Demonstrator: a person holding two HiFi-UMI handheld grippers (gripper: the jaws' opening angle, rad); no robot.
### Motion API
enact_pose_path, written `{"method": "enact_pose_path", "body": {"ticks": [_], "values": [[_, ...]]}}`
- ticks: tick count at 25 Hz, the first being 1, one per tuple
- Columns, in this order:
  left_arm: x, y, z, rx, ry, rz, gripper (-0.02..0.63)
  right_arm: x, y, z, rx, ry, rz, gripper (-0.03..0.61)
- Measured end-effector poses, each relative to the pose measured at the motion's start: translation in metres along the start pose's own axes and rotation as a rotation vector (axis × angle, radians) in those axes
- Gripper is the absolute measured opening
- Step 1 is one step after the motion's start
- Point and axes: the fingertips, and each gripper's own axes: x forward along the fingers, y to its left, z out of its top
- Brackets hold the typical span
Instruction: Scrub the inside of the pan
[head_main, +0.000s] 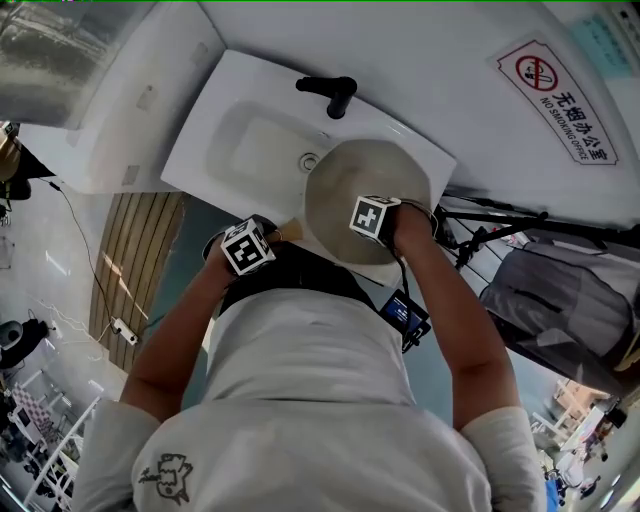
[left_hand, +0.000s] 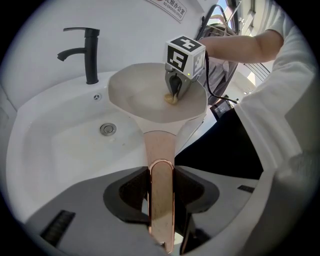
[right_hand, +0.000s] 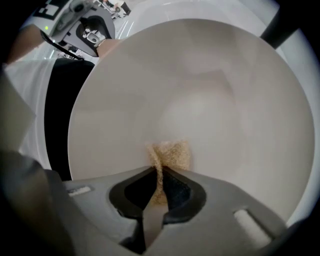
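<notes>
A beige pan is held over the white sink. My left gripper is shut on its copper-coloured handle, which runs between the jaws. My right gripper reaches into the pan from the right and is shut on a small tan scrubbing pad. The pad presses against the pan's inner surface near the middle.
The white sink basin lies under the pan, with its drain and a black faucet behind. A no-smoking sign is on the white wall. A black stand and a grey bag are to the right.
</notes>
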Motion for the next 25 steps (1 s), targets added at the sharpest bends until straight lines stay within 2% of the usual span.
{"method": "enact_pose_path", "body": {"ticks": [8, 14, 18, 25], "values": [[-0.005, -0.005, 0.002, -0.057, -0.007, 0.027, 0.163, -0.010, -0.033, 0.005, 0.018, -0.072, -0.227, 0.035], [-0.018, -0.006, 0.006, -0.112, -0.010, 0.060, 0.164, -0.019, -0.036, 0.010, -0.001, -0.158, -0.296, 0.035], [-0.032, -0.004, 0.012, -0.117, -0.018, 0.089, 0.166, -0.046, -0.035, 0.023, 0.011, -0.290, -0.335, 0.034], [-0.060, -0.003, 0.044, -0.138, -0.107, 0.146, 0.166, -0.105, -0.027, 0.033, 0.086, -0.561, -0.341, 0.032]]}}
